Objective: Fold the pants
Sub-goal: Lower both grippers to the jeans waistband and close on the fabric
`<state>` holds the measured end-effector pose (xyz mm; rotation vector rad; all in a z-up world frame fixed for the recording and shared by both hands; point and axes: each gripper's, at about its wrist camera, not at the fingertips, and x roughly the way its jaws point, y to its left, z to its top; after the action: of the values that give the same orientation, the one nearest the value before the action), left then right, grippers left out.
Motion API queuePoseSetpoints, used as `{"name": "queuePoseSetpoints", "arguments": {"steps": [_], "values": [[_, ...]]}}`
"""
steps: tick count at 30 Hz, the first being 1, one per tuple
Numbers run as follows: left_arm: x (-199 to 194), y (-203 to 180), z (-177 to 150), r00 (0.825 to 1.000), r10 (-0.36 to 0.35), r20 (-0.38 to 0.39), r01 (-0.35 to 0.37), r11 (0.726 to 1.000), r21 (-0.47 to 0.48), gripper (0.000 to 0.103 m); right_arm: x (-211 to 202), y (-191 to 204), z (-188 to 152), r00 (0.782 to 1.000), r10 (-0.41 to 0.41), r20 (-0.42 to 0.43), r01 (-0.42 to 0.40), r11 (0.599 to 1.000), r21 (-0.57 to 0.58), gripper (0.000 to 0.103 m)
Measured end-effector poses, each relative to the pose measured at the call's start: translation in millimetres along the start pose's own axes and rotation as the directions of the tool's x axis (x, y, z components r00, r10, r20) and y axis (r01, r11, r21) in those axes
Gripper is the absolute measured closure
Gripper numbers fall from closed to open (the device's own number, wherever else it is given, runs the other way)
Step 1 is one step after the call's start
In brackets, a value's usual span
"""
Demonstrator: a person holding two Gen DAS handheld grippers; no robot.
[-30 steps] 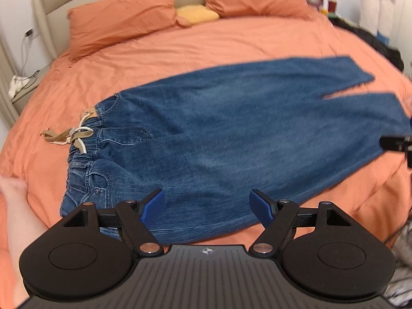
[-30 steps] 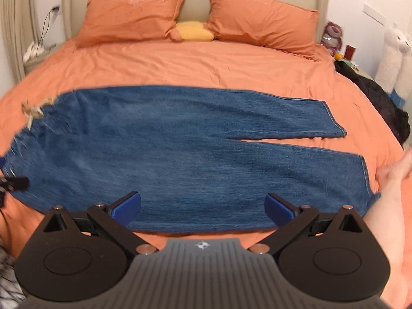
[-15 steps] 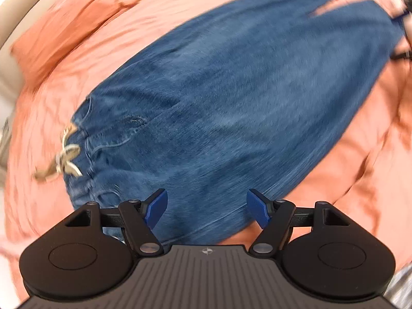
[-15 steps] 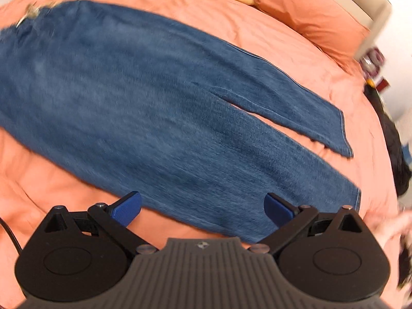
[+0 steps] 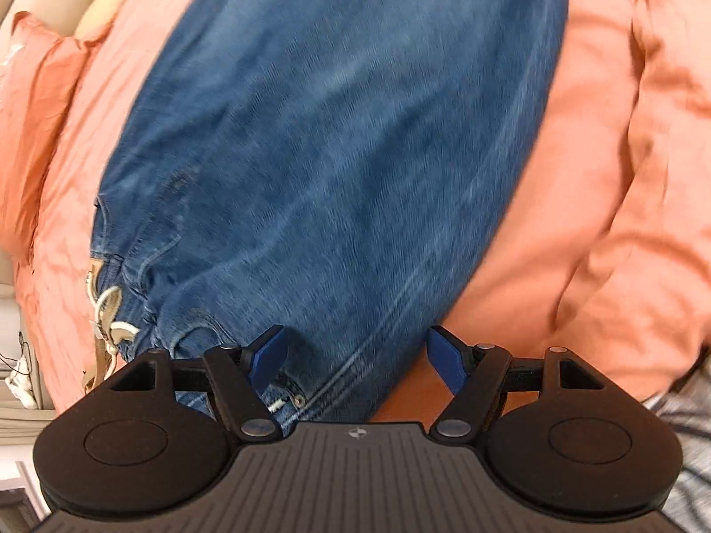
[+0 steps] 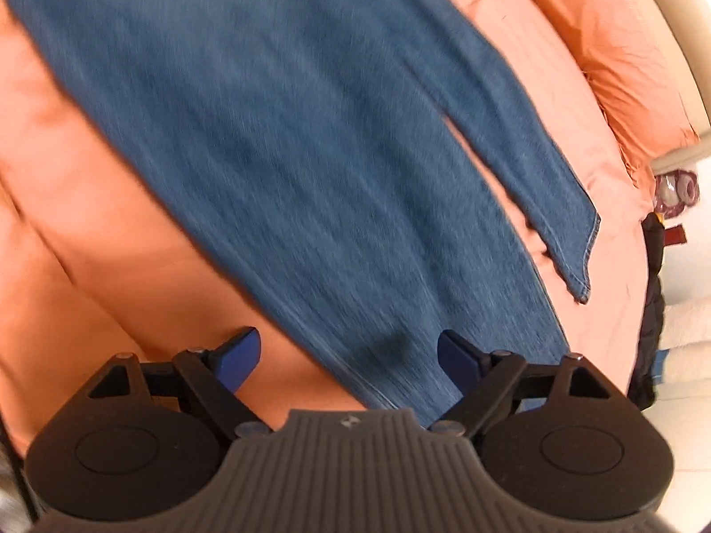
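Writing: none readable on the jeans.
Pants (image 5: 337, 142): blue jeans spread flat along the bed's near edge, long axis across the orange bedspread (image 5: 622, 186), waistband and drawstring (image 5: 109, 311) toward the left side, leg hems (image 6: 582, 240) toward the right.
Surroundings: orange pillows (image 6: 622, 66) at the headboard.
Left gripper (image 5: 355, 355): jaws apart over the waist's near edge.
Right gripper (image 6: 349, 355): jaws closing, still apart, near leg's edge between them.

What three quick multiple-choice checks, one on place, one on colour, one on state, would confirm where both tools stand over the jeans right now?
1. The left tool hangs over which part of the jeans?
A. waistband end
B. leg hems
C. off the bed

2. The bedsheet is:
A. white
B. orange
C. grey

3. The jeans are:
A. folded in half
B. bunched up
C. spread flat

Answers:
1. A: the drawstring and pocket sit beside it.
2. B: orange all round the denim.
3. C: both legs lie side by side, and the closing right tool grips nothing yet.
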<state>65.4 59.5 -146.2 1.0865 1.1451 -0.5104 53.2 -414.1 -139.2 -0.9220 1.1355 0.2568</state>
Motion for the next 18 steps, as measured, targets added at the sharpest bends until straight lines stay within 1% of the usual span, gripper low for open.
{"name": "queuePoseSetpoints", "arguments": {"steps": [1, 3, 5, 6, 7, 9, 11, 12, 13, 14, 15, 16, 17, 18], "values": [[5, 0, -3, 1.0, 0.001, -0.013, -0.001, 1.0, 0.002, 0.019, 6, -2, -4, 1.0, -0.01, -0.012, 0.01, 1.0, -0.011, 0.021], [13, 3, -9, 0.999, 0.0, -0.036, 0.0, 1.0, 0.0, 0.019, 15, -12, -11, 0.999, -0.016, -0.032, 0.017, 1.0, 0.004, 0.021], [21, 8, -15, 0.998, -0.005, -0.055, 0.004, 1.0, -0.017, 0.016, 22, -21, -16, 0.999, -0.027, -0.042, 0.028, 0.999, 0.022, 0.021], [23, 10, -17, 0.998, -0.008, -0.063, 0.006, 1.0, -0.03, 0.012, 25, -25, -19, 0.998, -0.035, -0.049, 0.036, 0.999, 0.022, 0.021], [26, 14, -20, 0.997, -0.014, -0.073, 0.011, 0.999, -0.039, 0.012, 28, -28, -21, 0.998, -0.043, -0.055, 0.045, 0.999, 0.02, 0.021], [27, 16, -23, 0.996, -0.02, -0.082, 0.017, 0.999, -0.034, 0.011, 33, -35, -26, 0.997, -0.04, -0.064, 0.041, 0.999, 0.027, 0.021], [29, 17, -26, 0.995, -0.005, -0.099, 0.003, 1.0, -0.026, 0.01, 37, -41, -30, 0.997, -0.034, -0.069, 0.037, 0.999, 0.039, 0.021], [30, 16, -27, 0.994, 0.007, -0.105, -0.01, 1.0, -0.027, 0.01, 39, -43, -31, 0.997, -0.037, -0.069, 0.039, 0.998, 0.039, 0.022], [31, 16, -27, 0.994, 0.022, -0.107, -0.026, 0.999, -0.036, 0.011, 41, -44, -32, 0.997, -0.038, -0.071, 0.041, 0.998, 0.039, 0.027], [31, 13, -26, 0.994, 0.038, -0.104, -0.043, 0.998, -0.046, 0.015, 42, -46, -33, 0.997, -0.034, -0.074, 0.037, 0.998, 0.044, 0.031], [30, 12, -26, 0.994, 0.056, -0.095, -0.061, 0.996, -0.058, 0.032, 42, -47, -34, 0.997, -0.025, -0.076, 0.029, 0.998, 0.051, 0.039], [25, 11, -27, 0.994, 0.079, -0.073, -0.085, 0.994, -0.074, 0.048, 42, -48, -35, 0.997, -0.016, -0.073, 0.02, 0.998, 0.054, 0.044], [22, 12, -27, 0.995, 0.087, -0.052, -0.092, 0.991, -0.097, 0.055, 41, -48, -35, 0.997, -0.019, -0.068, 0.022, 0.999, 0.049, 0.044], [18, 13, -27, 0.996, 0.08, -0.035, -0.084, 0.987, -0.134, 0.066, 40, -47, -36, 0.998, -0.028, -0.061, 0.03, 0.999, 0.041, 0.044]]}}
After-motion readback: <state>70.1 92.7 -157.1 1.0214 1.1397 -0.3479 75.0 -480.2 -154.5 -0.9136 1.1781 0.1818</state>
